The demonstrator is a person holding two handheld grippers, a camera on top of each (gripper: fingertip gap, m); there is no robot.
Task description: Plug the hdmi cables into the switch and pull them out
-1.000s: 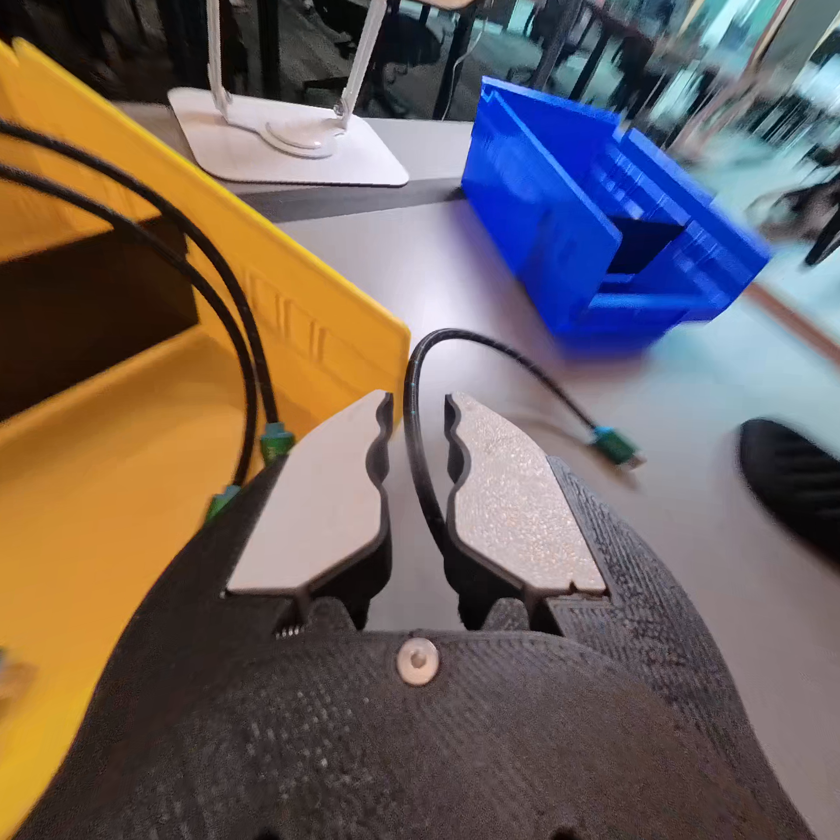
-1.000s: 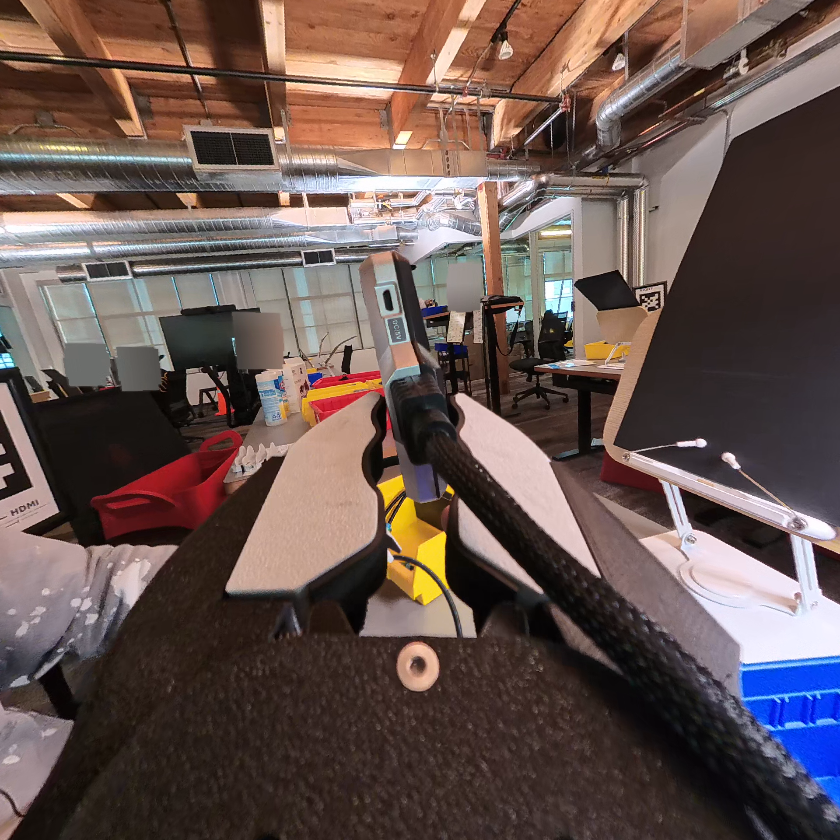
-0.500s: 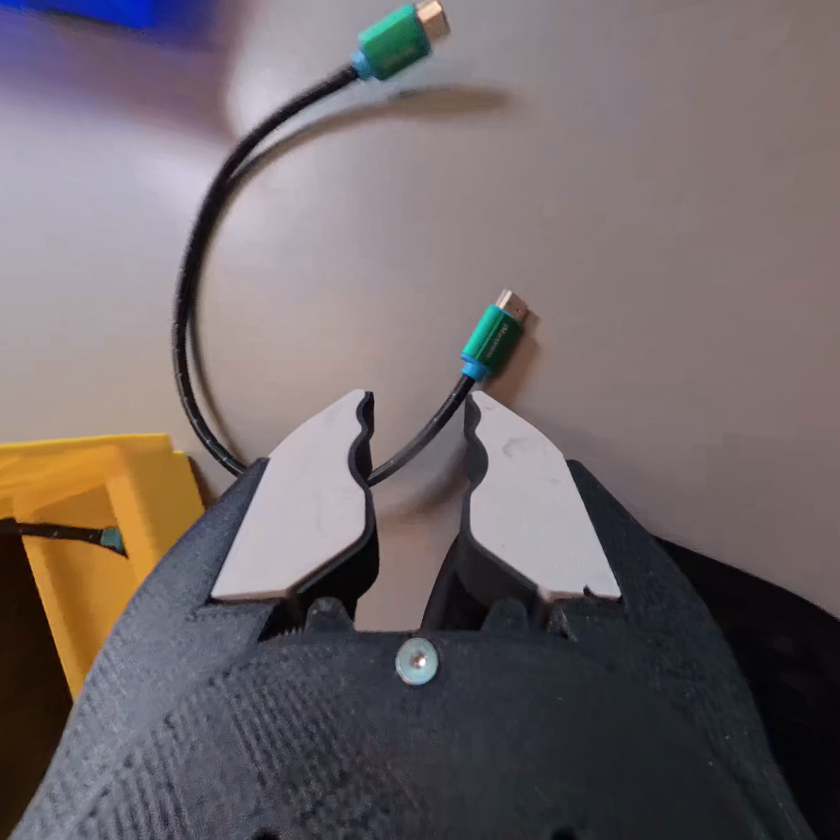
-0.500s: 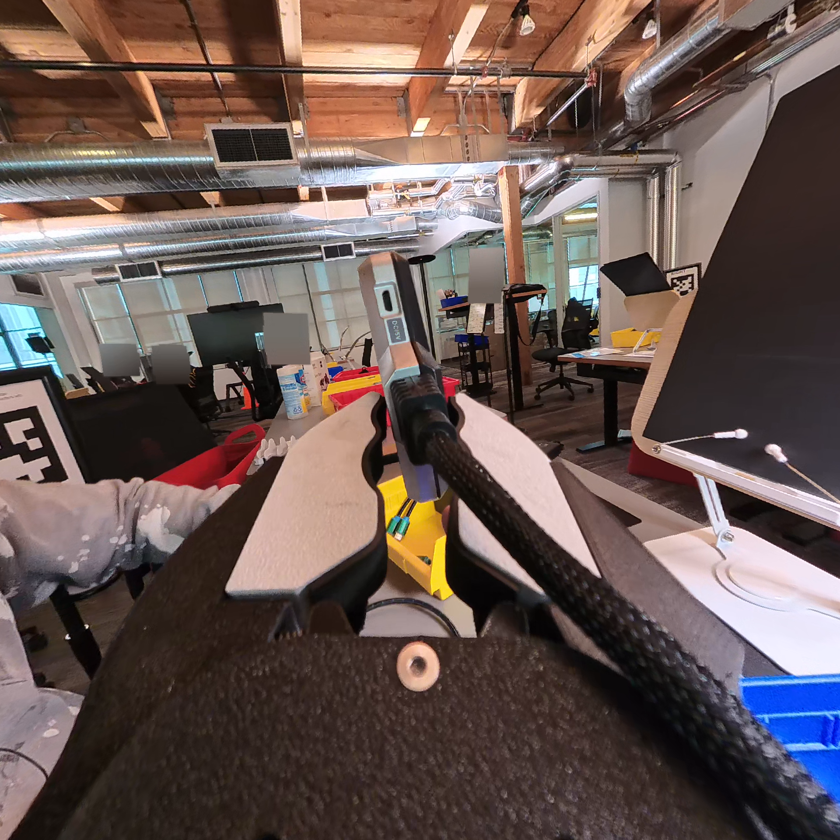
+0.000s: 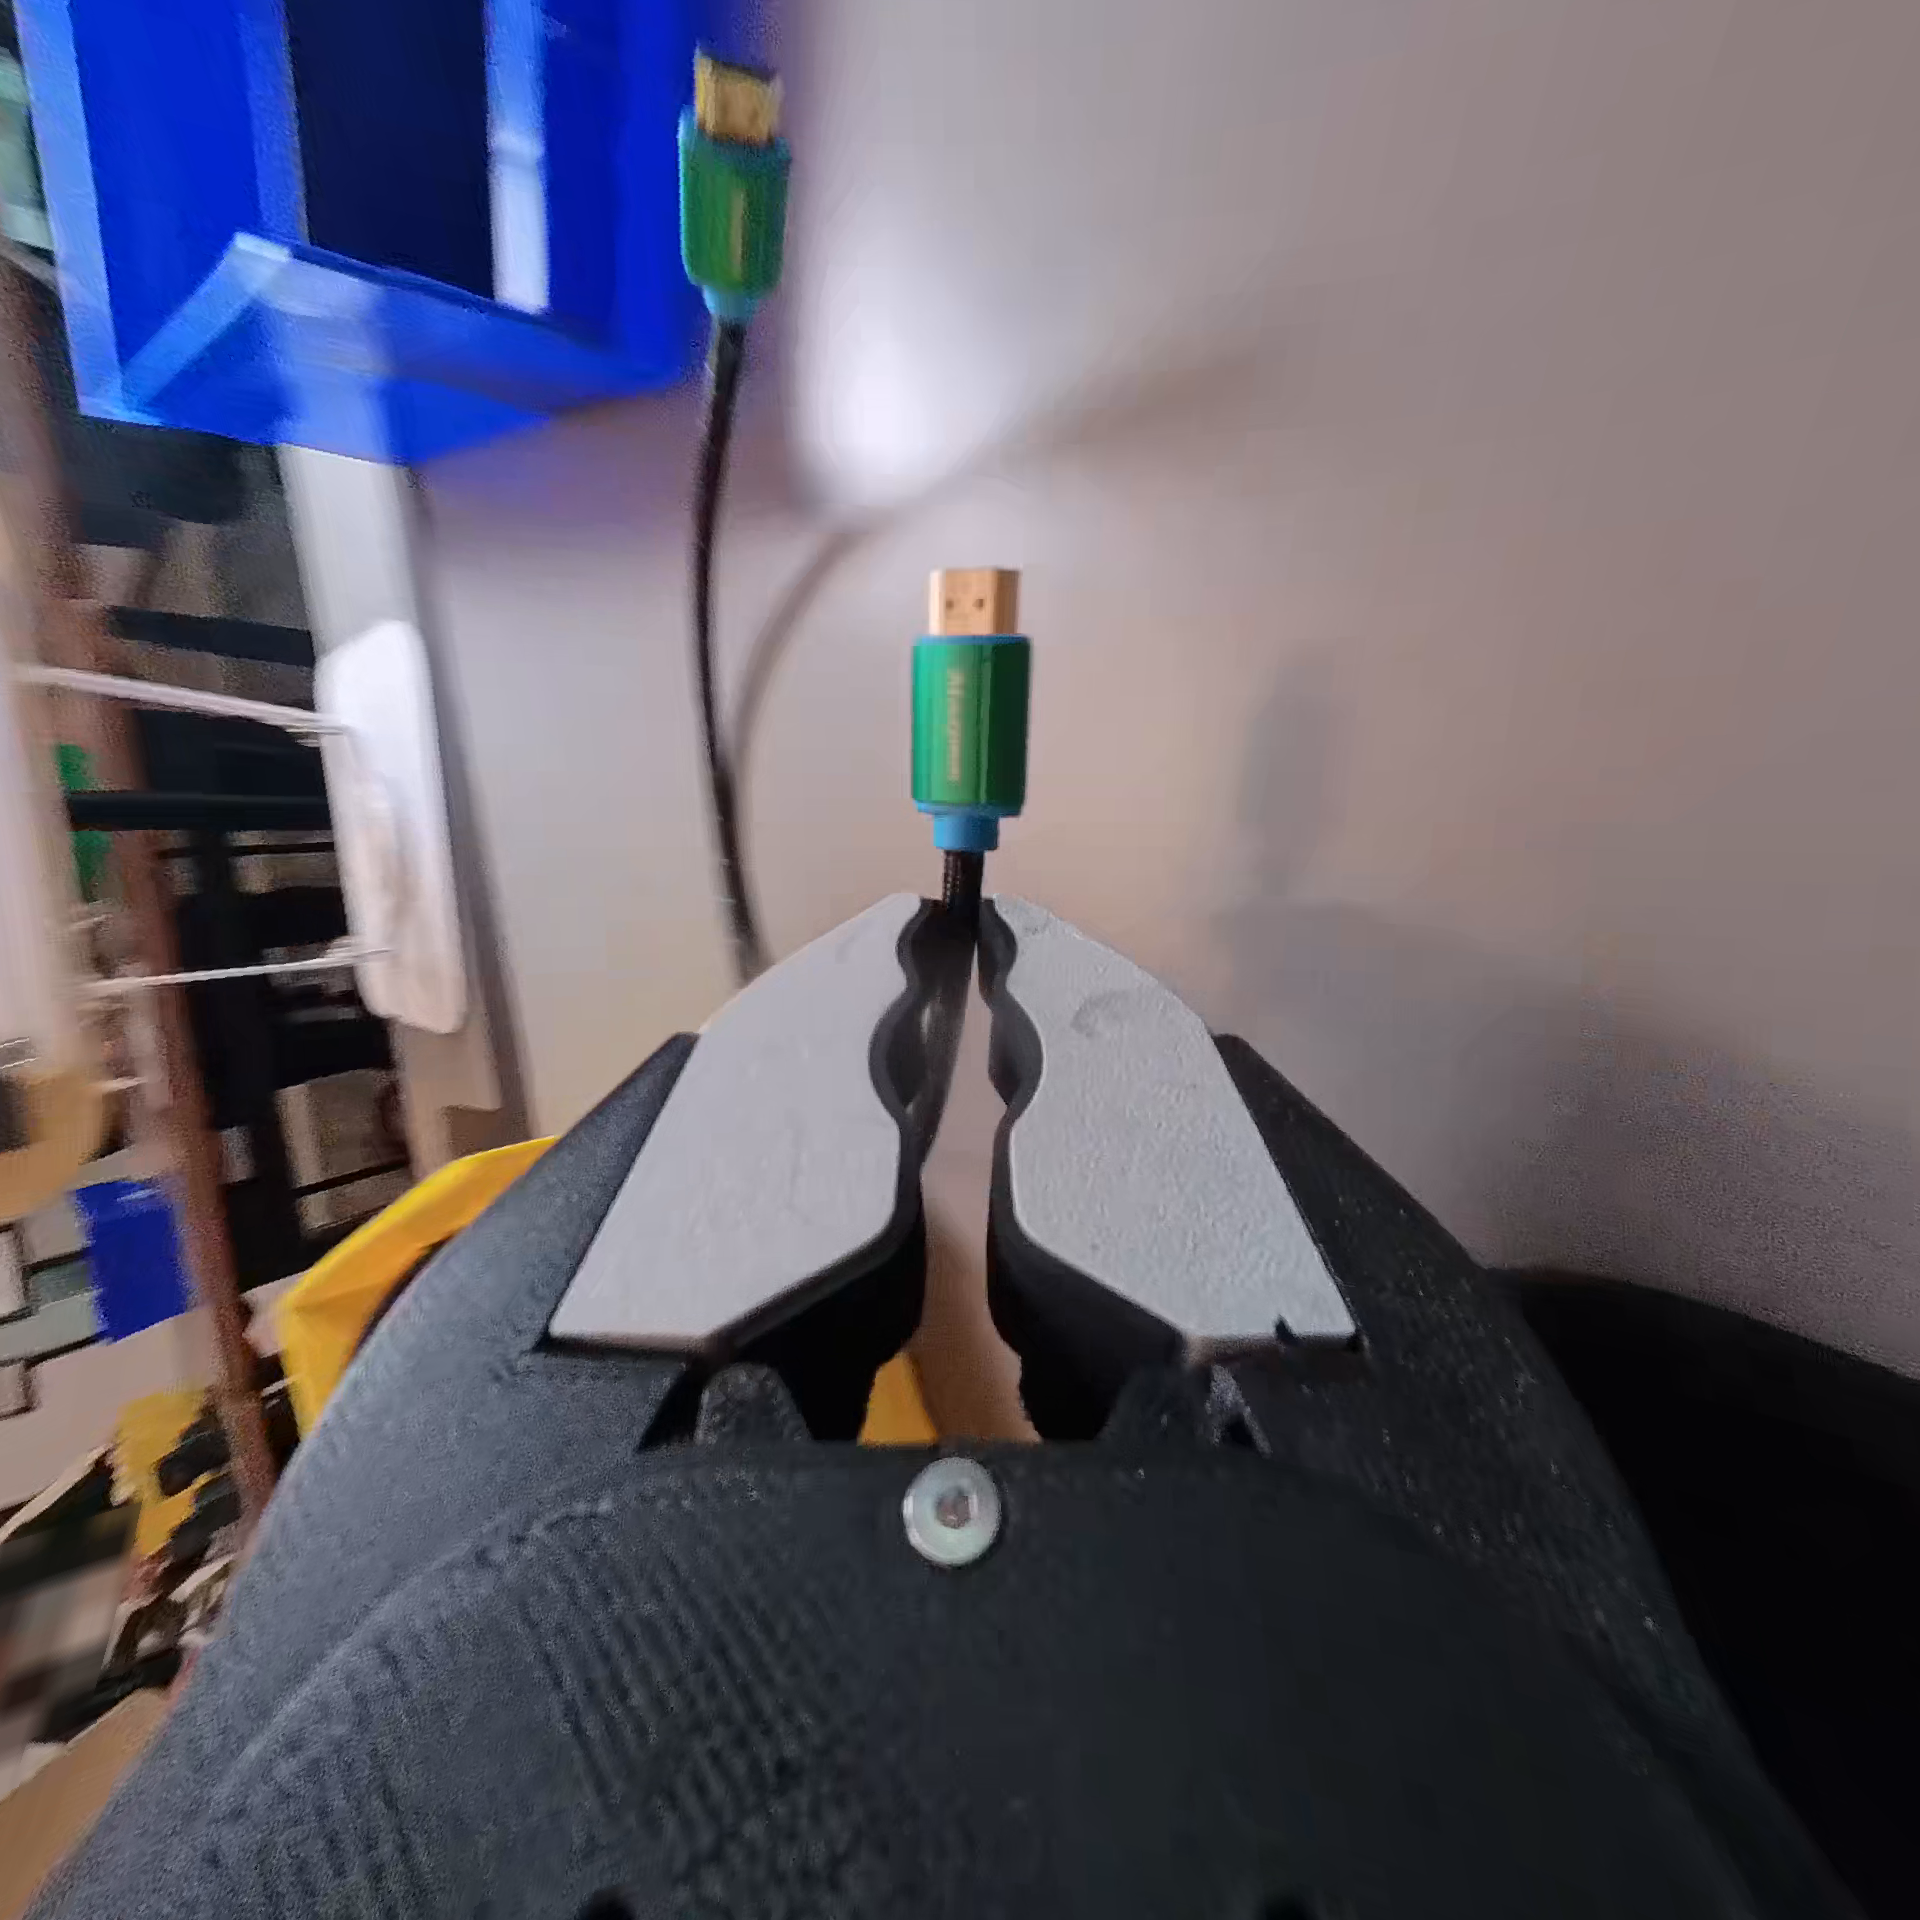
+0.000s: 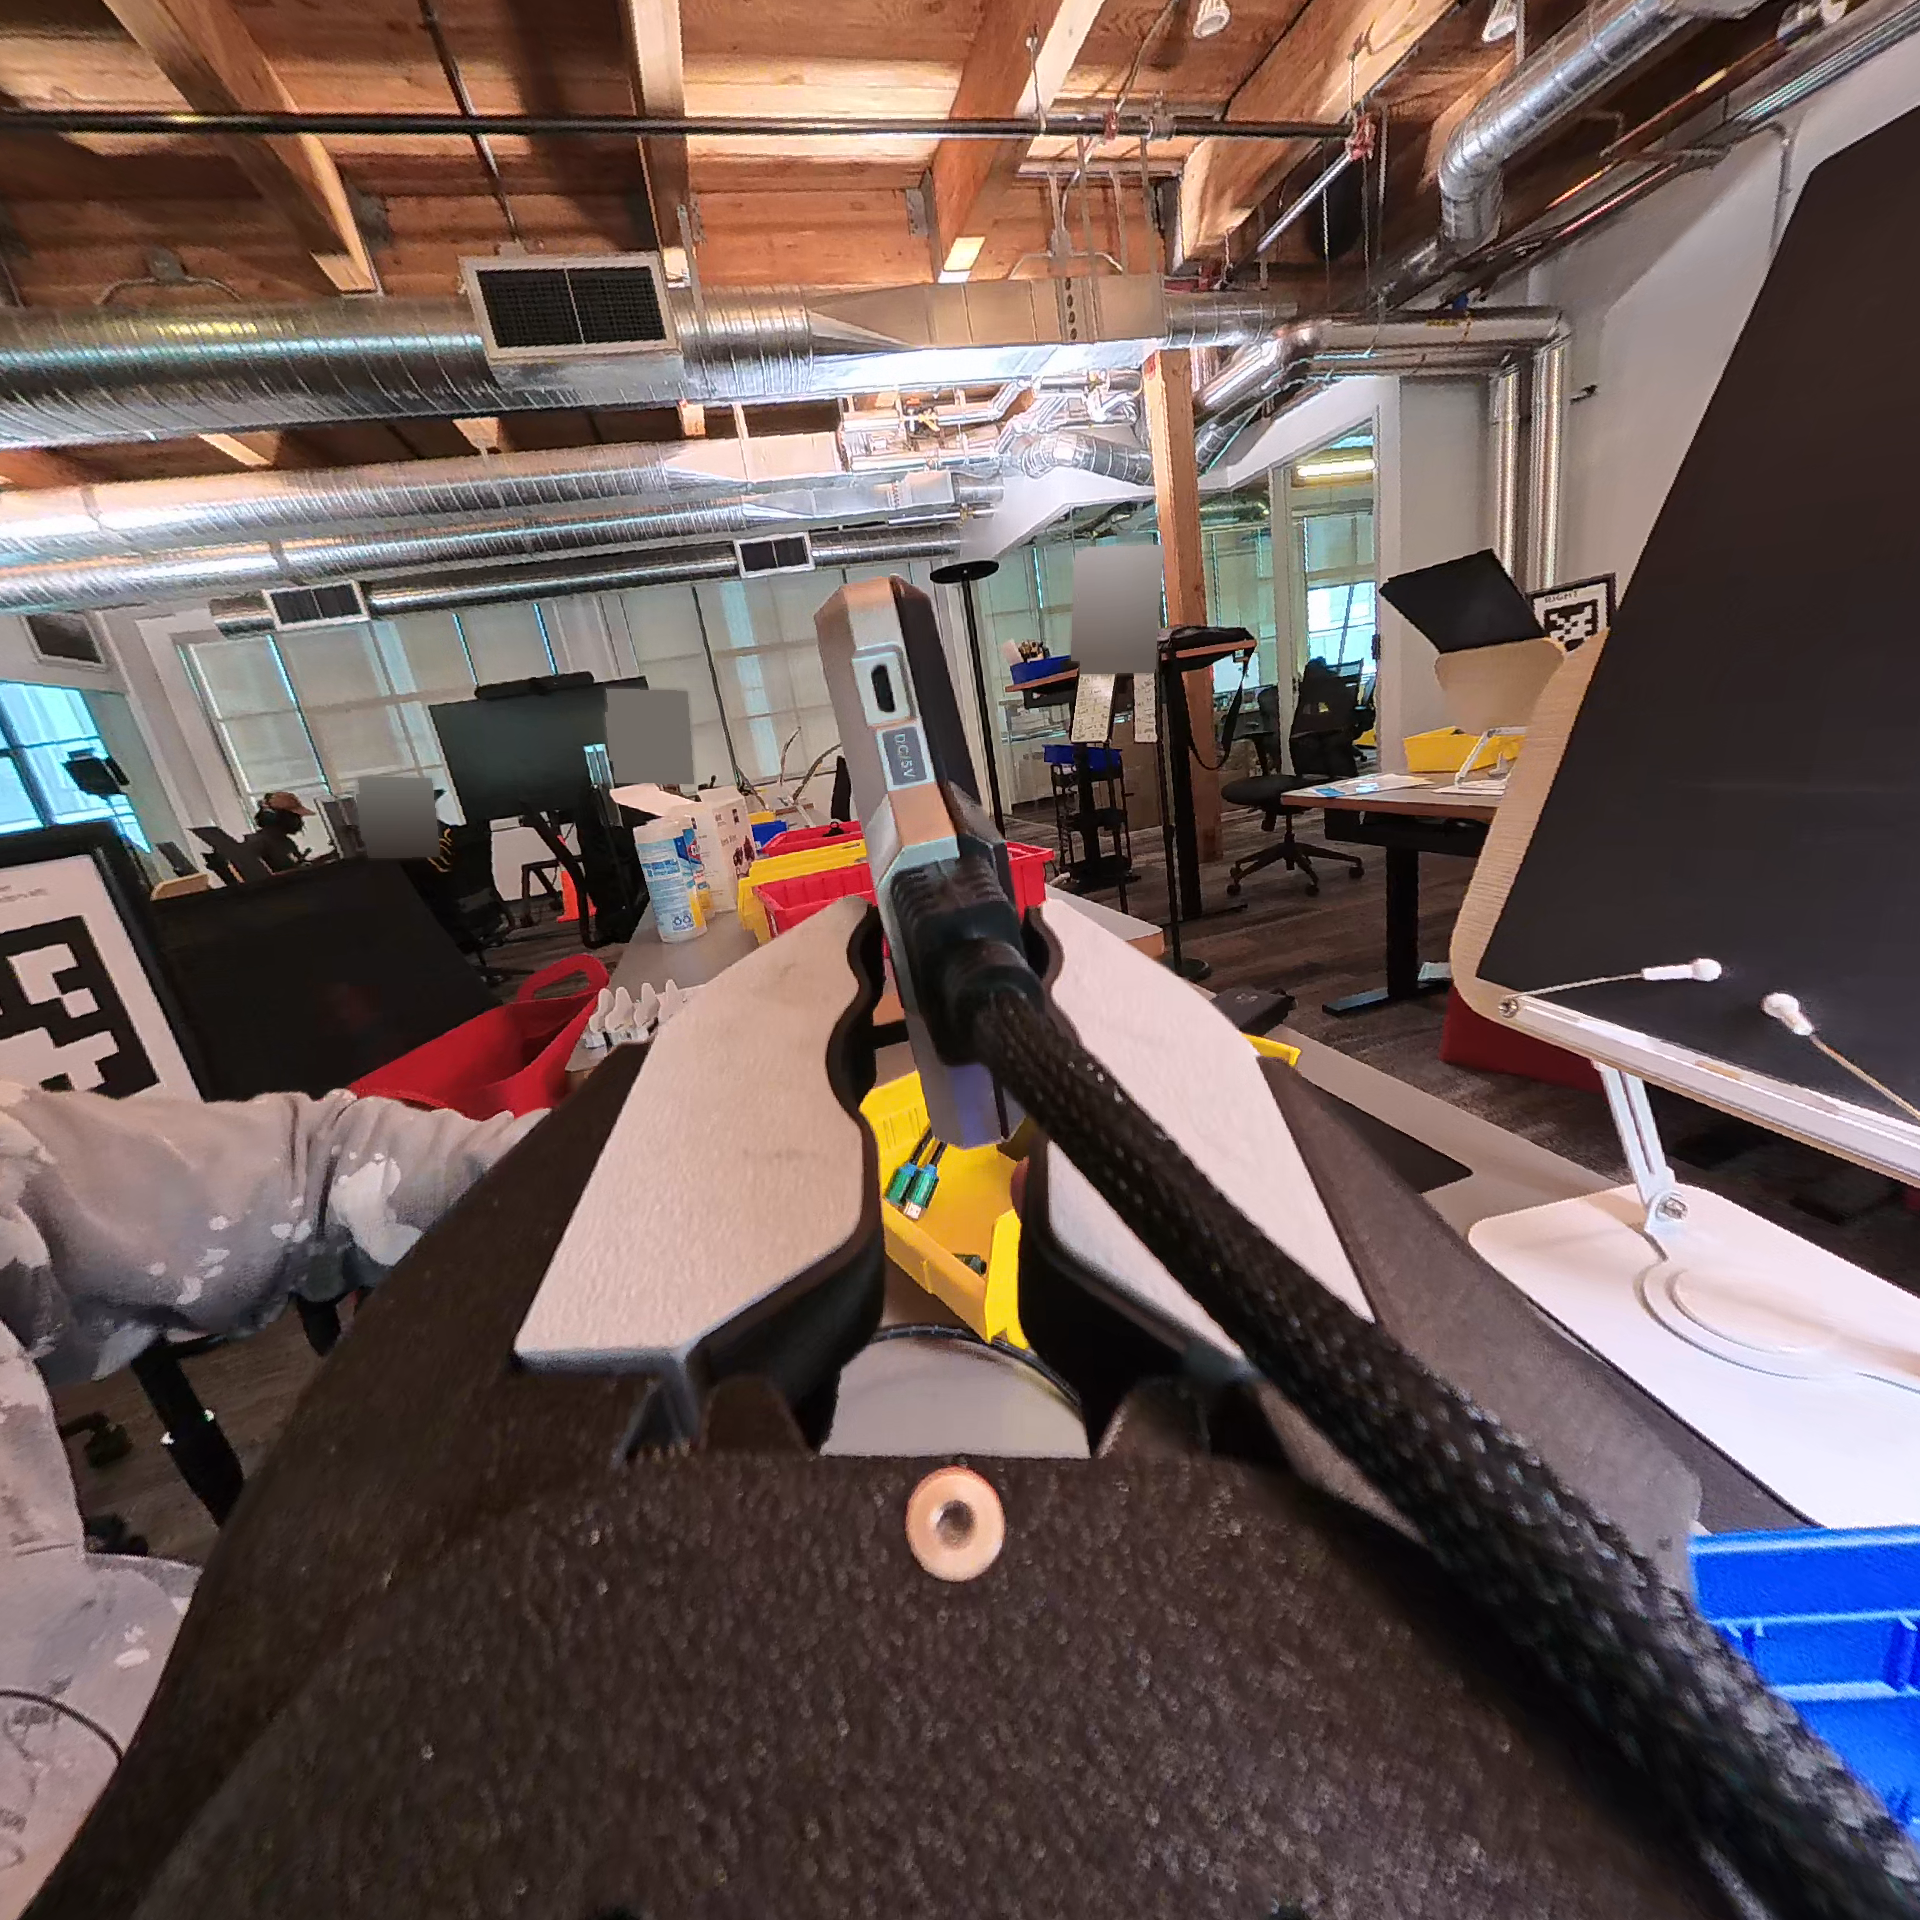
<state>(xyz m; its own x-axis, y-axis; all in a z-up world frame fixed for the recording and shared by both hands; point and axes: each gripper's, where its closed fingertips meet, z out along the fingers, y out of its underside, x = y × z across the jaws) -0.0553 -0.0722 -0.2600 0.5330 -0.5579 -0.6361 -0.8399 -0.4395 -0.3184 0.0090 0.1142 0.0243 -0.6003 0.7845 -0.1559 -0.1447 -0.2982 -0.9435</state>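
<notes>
In the left wrist view my left gripper (image 5: 954,914) is shut on a thin black HDMI cable (image 5: 958,883), just behind its green plug (image 5: 969,722), whose gold tip points away from me above the grey table (image 5: 1455,520). The cable's other green plug (image 5: 731,213) hangs farther off near the blue bin. In the right wrist view my right gripper (image 6: 954,925) is shut on the grey HDMI switch (image 6: 896,748), held upright in the air. A thick black braided cable (image 6: 1247,1247) is plugged into the switch's near end and runs back over my right finger.
A blue bin (image 5: 312,208) stands at the top left of the left wrist view, a yellow bin (image 5: 353,1309) at the left. In the right wrist view a yellow bin (image 6: 951,1236) with green plugs lies below the switch, a tablet stand (image 6: 1714,1299) to the right, a person's sleeve (image 6: 208,1195) at the left.
My left gripper opened wider around the thin cable, then closed on it just behind the green plug and swung it up. My right gripper kept its hold on the switch, drifting slightly.
</notes>
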